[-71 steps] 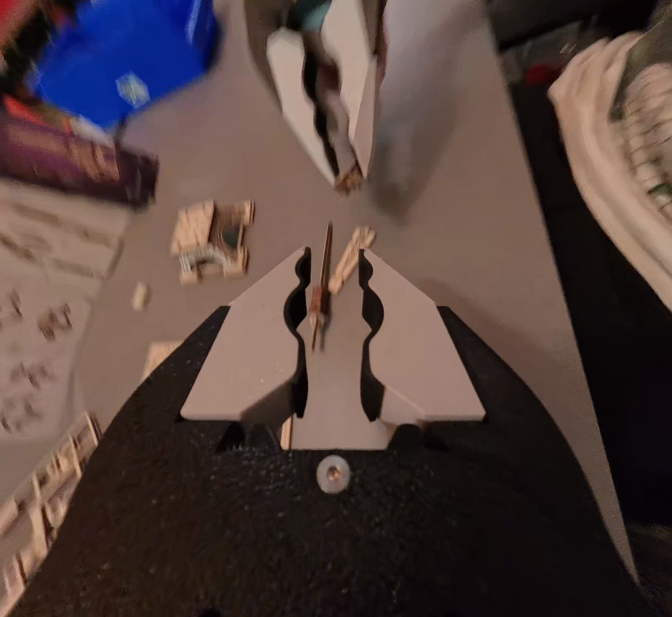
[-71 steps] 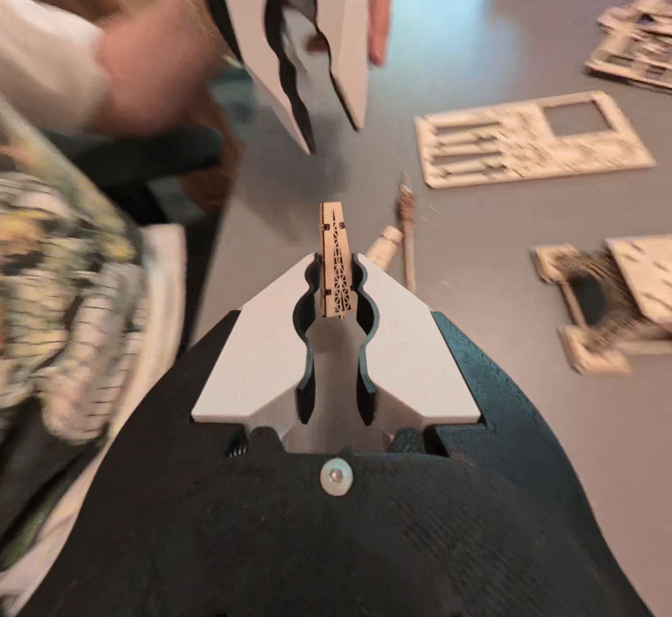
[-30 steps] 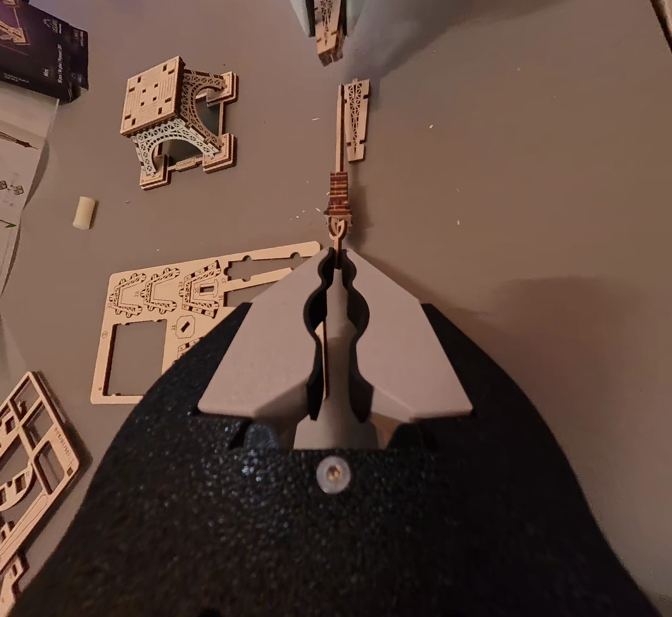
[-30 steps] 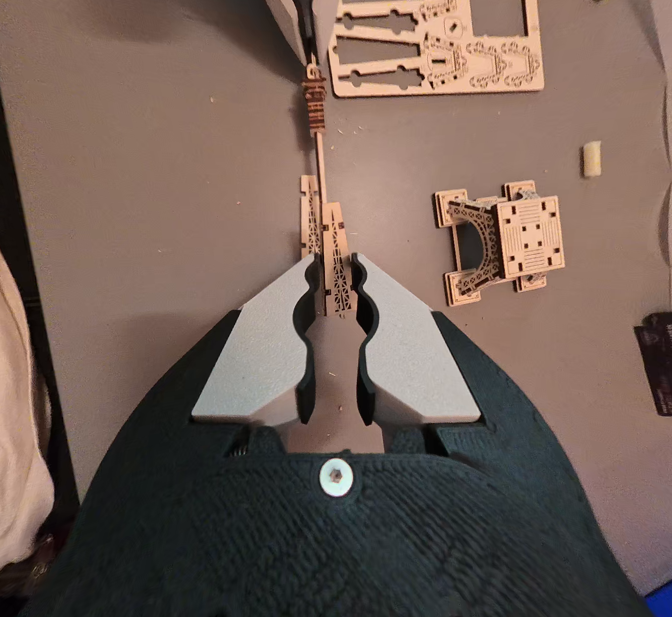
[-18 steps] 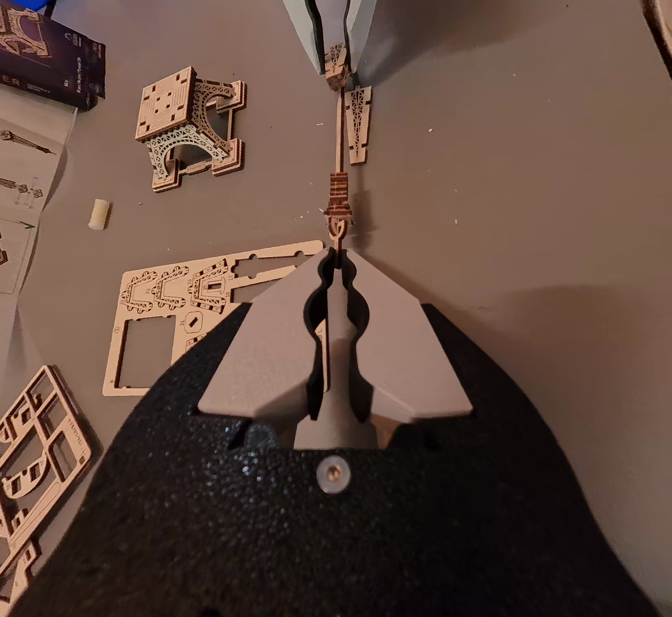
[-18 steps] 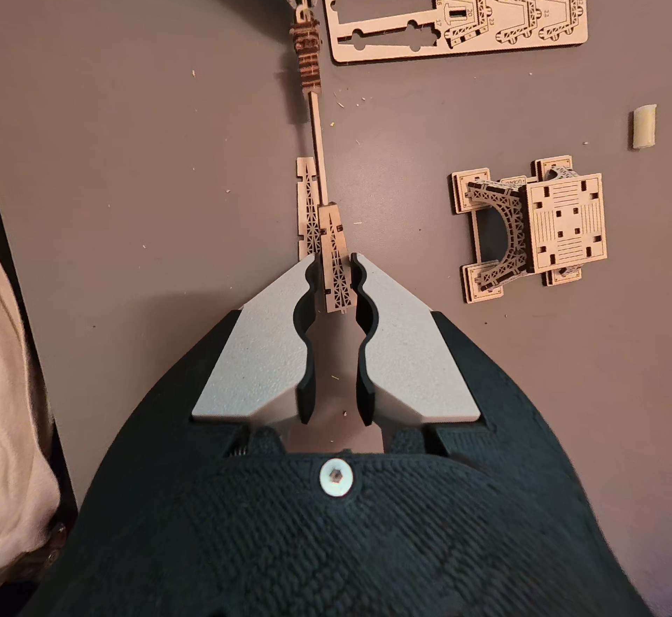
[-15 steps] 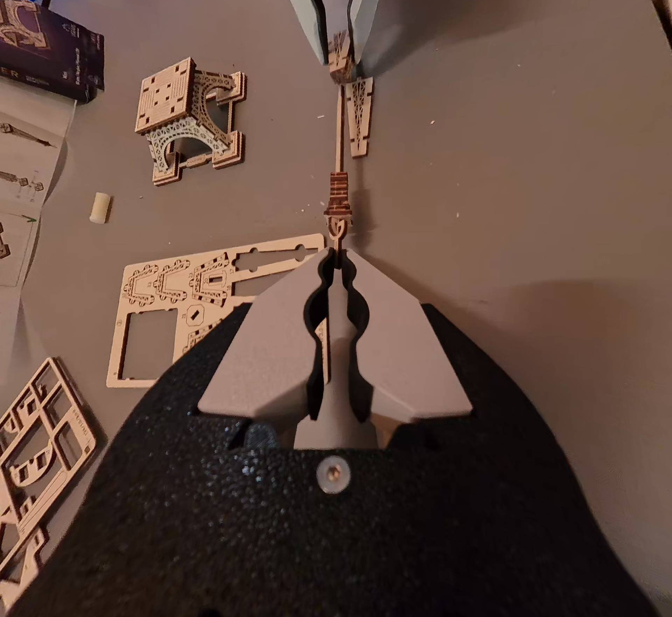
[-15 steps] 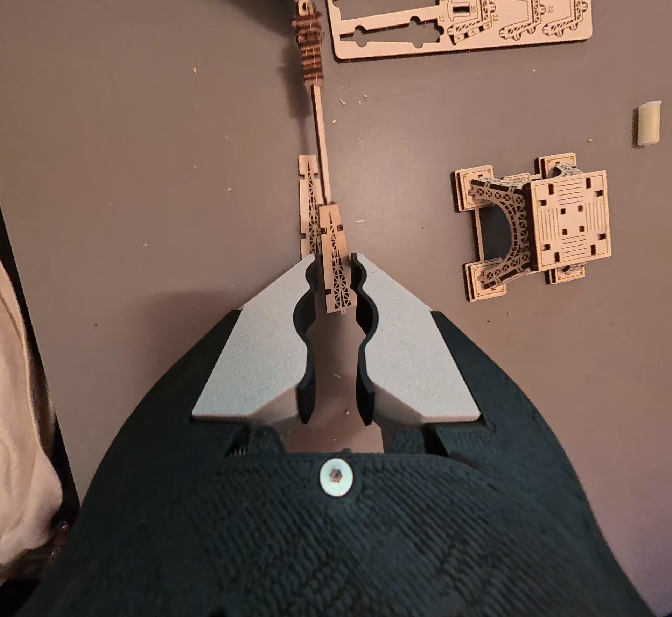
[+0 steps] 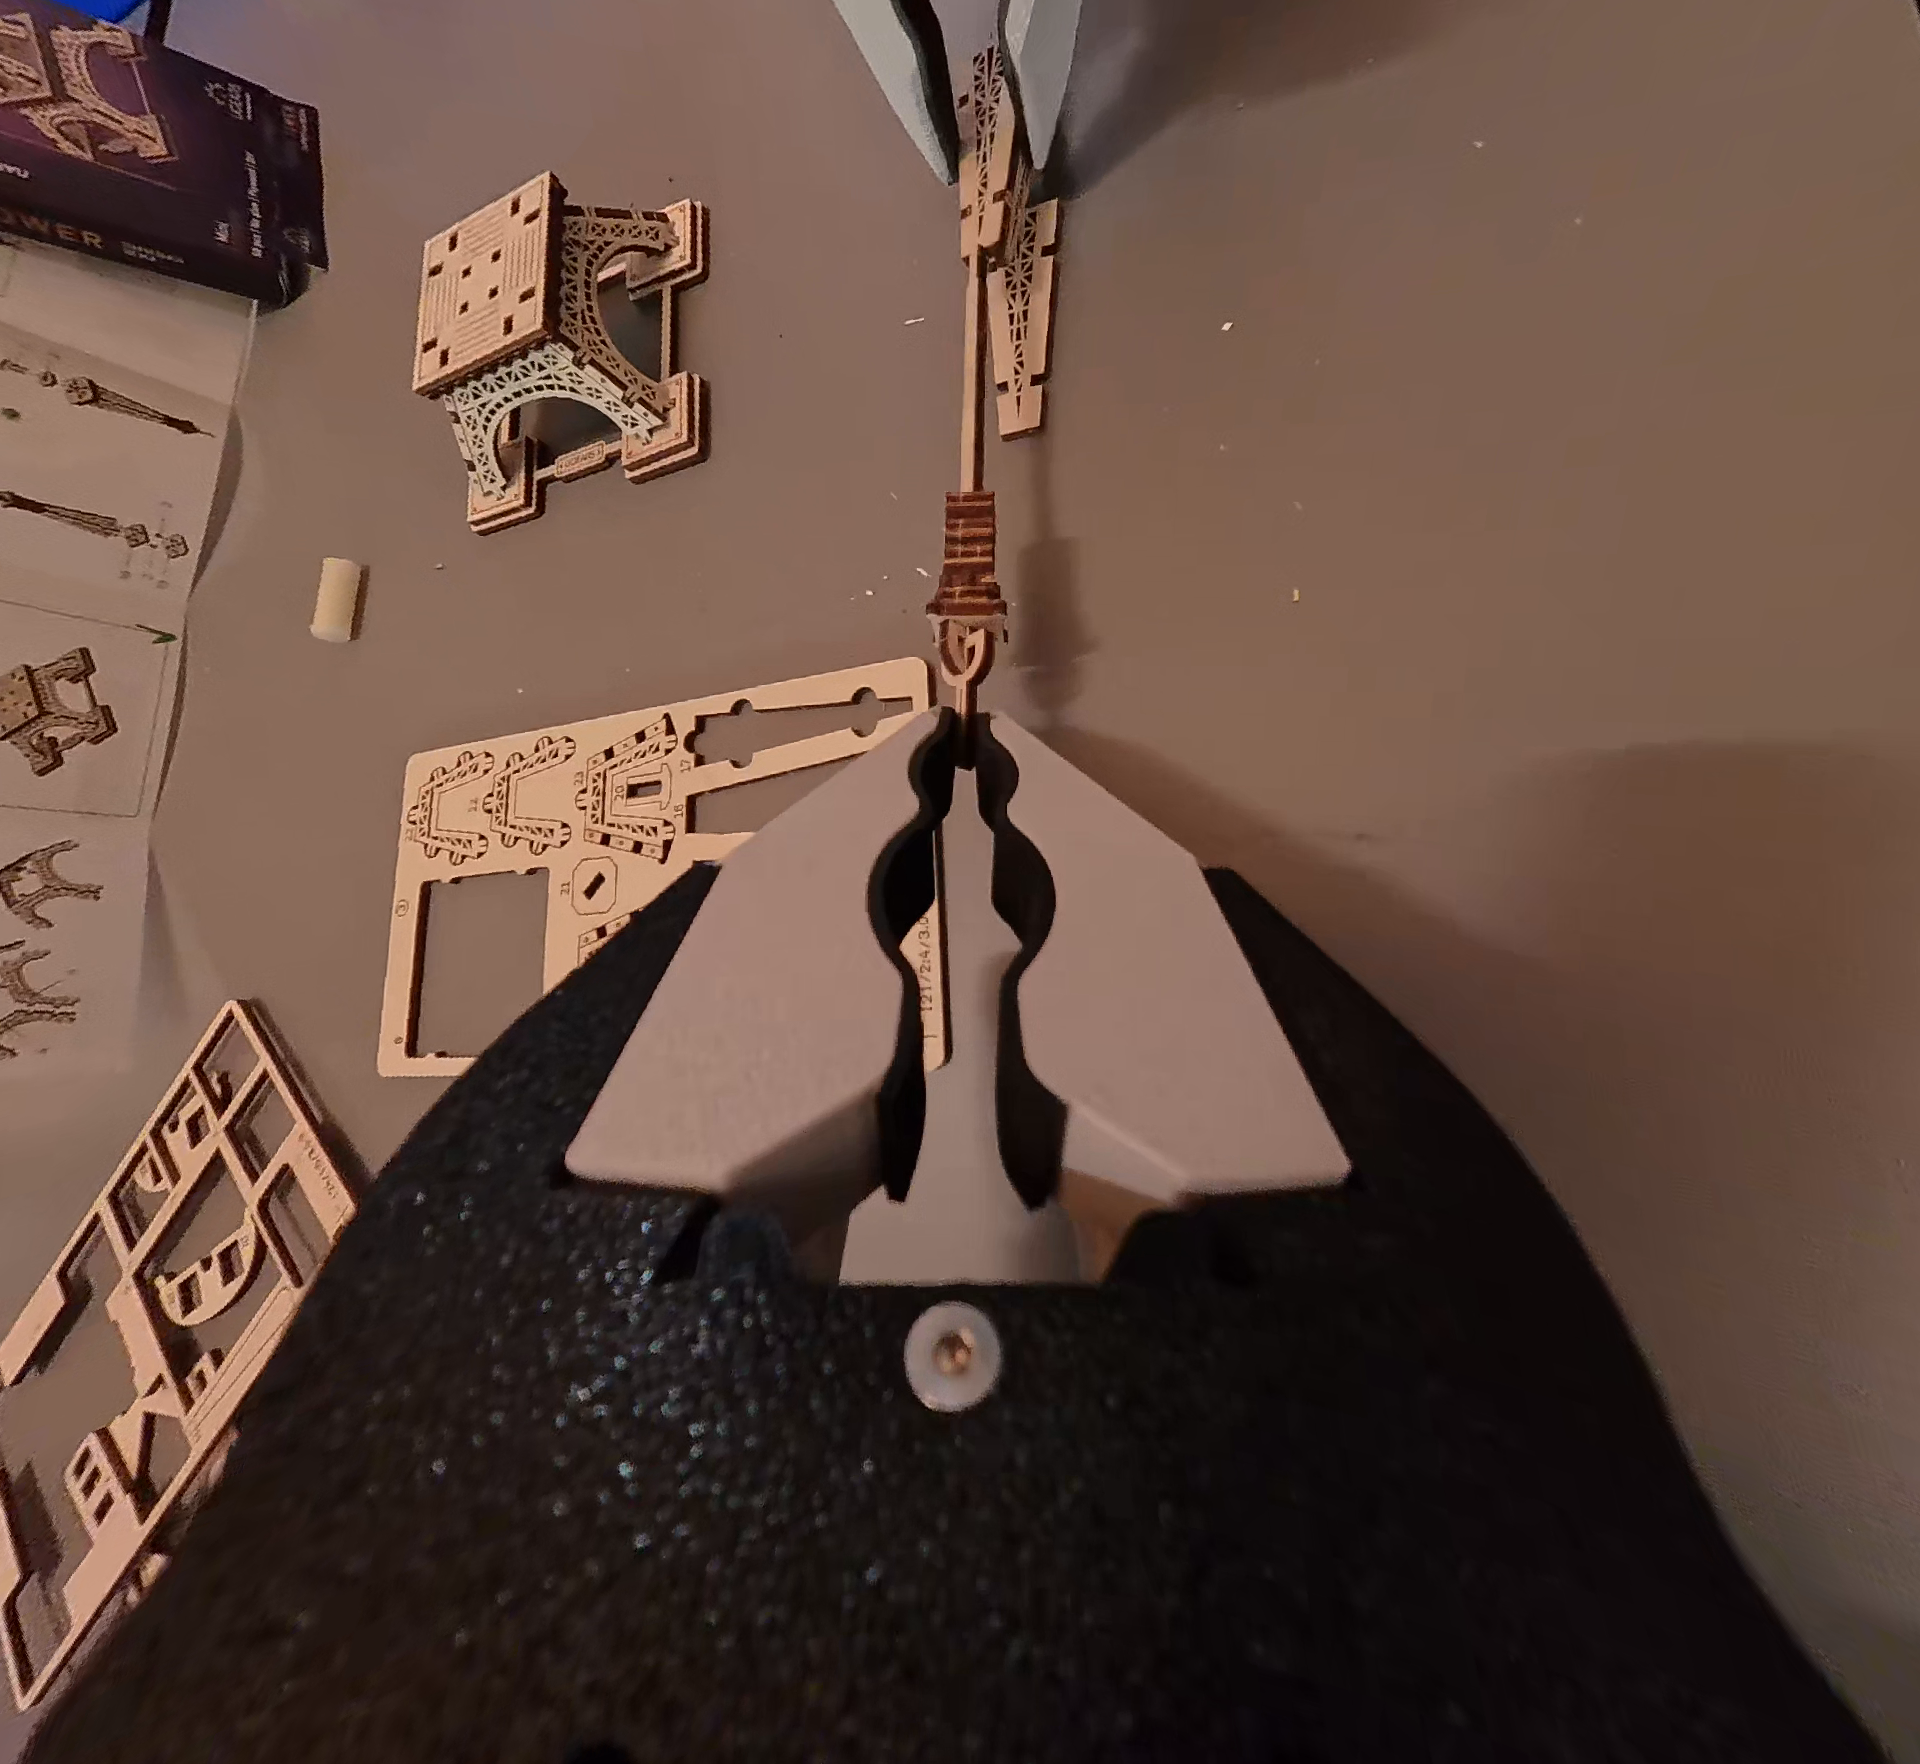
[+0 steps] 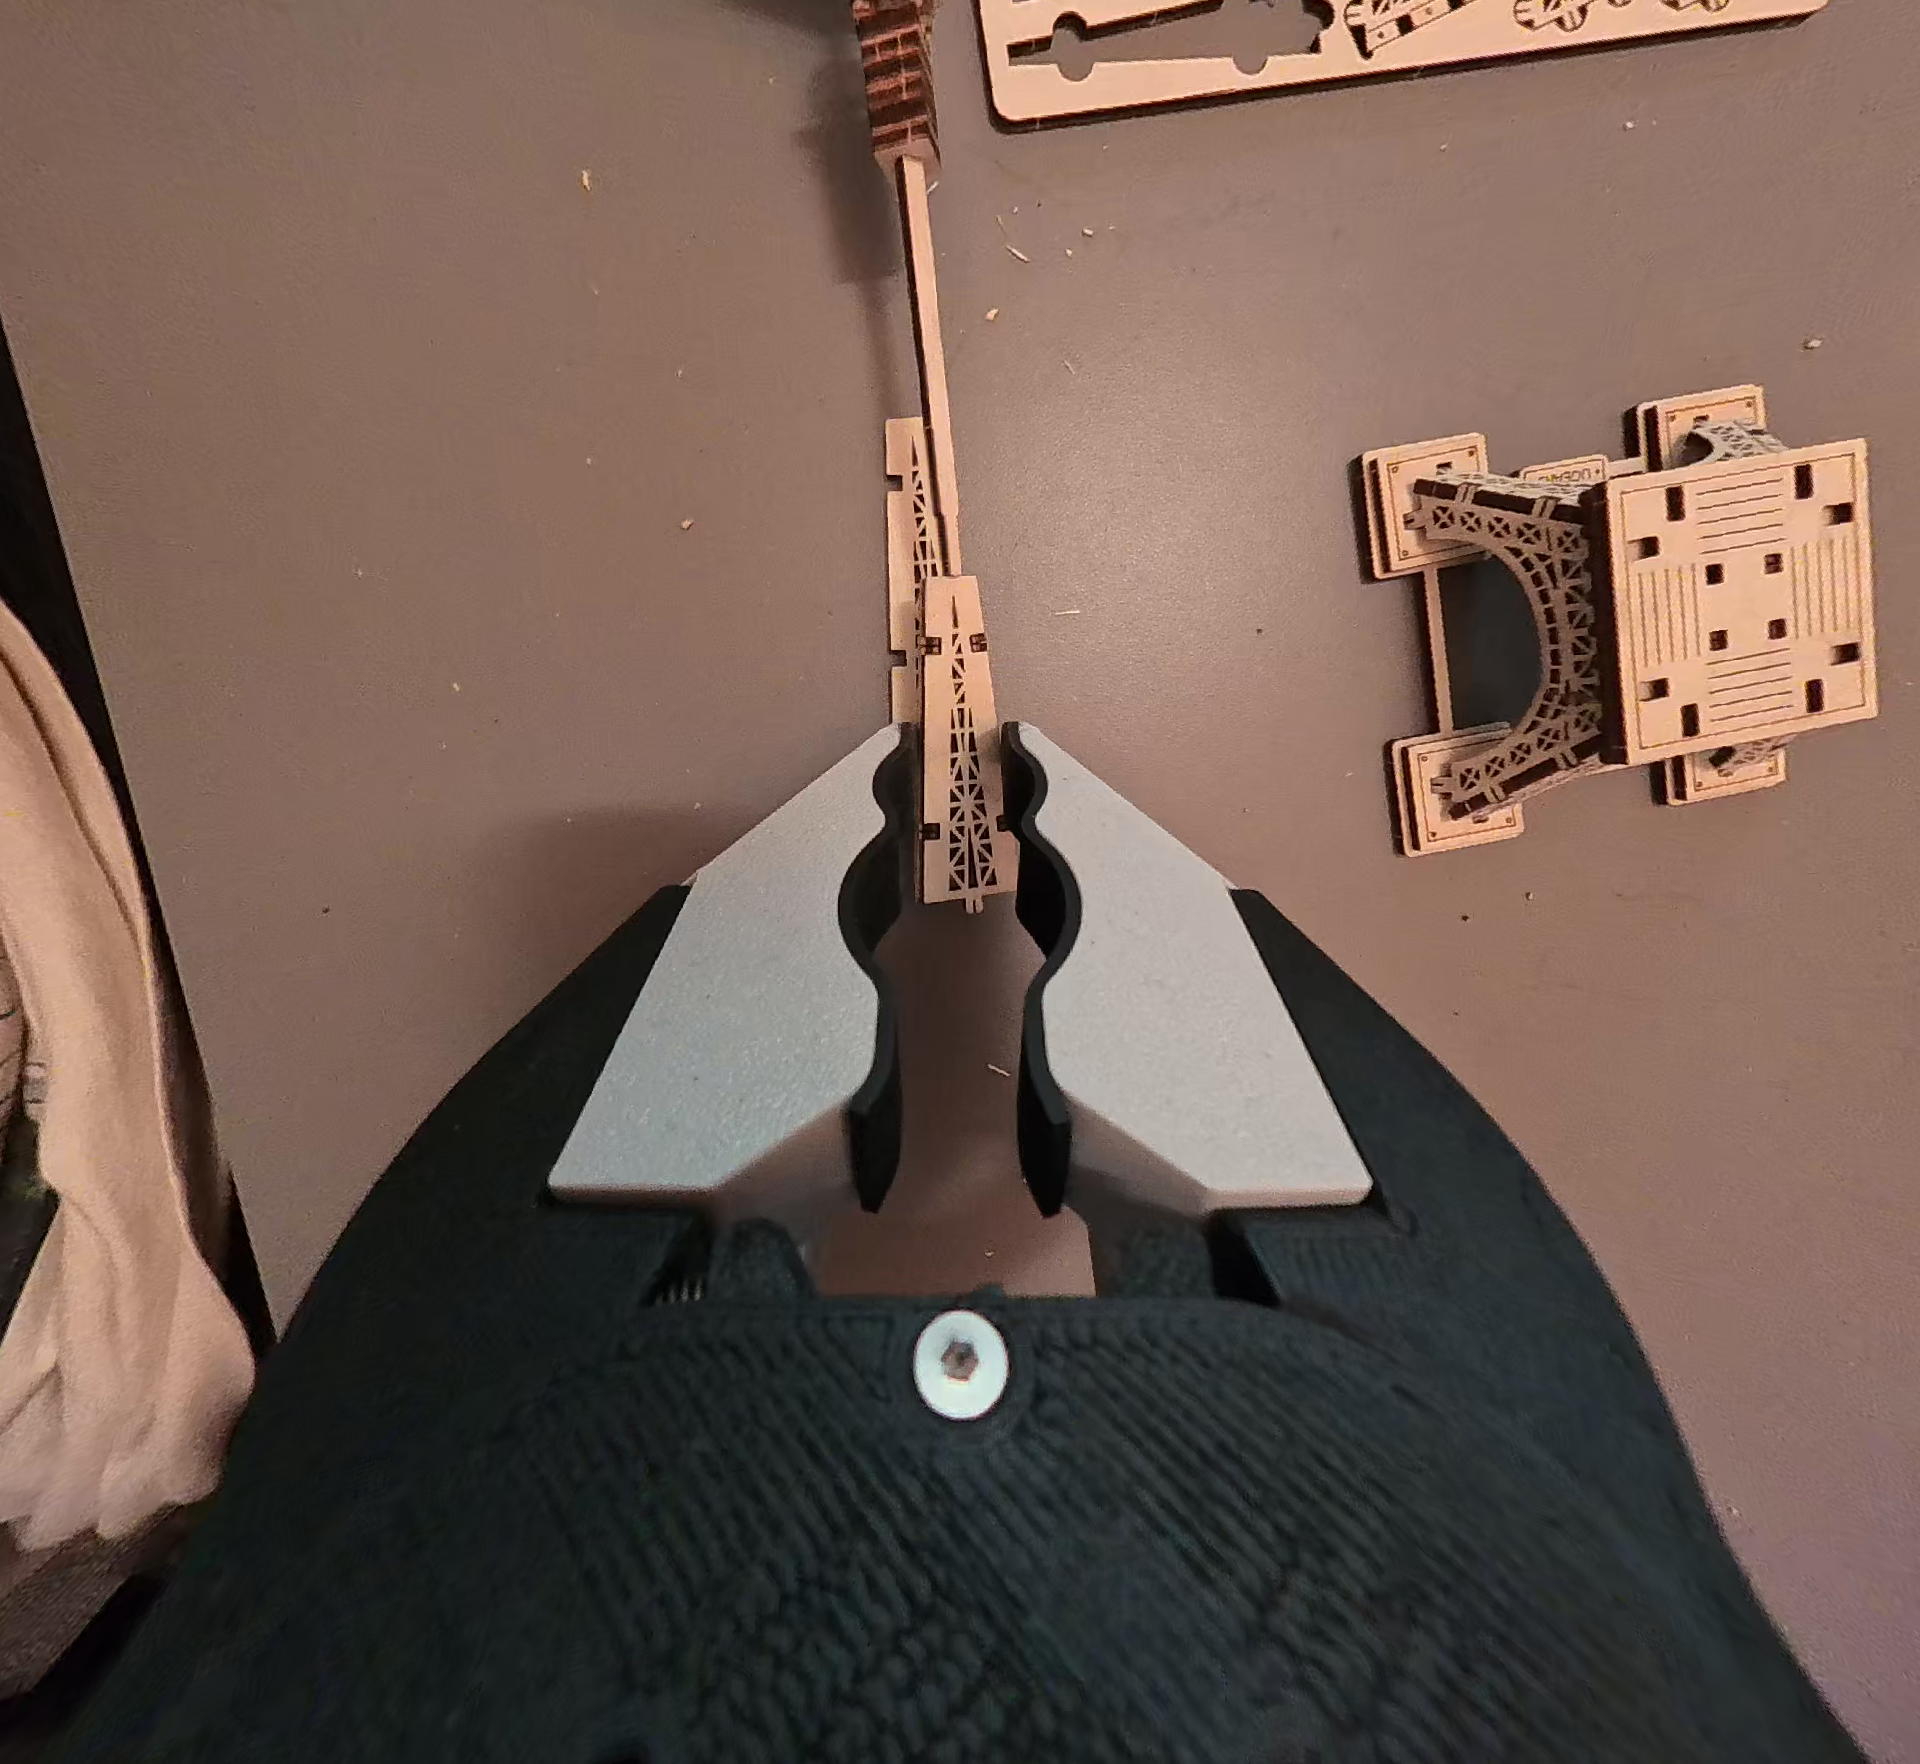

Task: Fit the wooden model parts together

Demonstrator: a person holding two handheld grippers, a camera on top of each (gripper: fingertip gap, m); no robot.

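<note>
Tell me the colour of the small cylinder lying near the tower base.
Cream-white small cylinder, clearest in the left wrist view.

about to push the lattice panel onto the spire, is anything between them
Nothing visible does. The tapered wooden lattice panel, held in the right gripper, already meets the thin wooden spire rod gripped by the left gripper; another flat lattice panel sits beside the rod.
</note>
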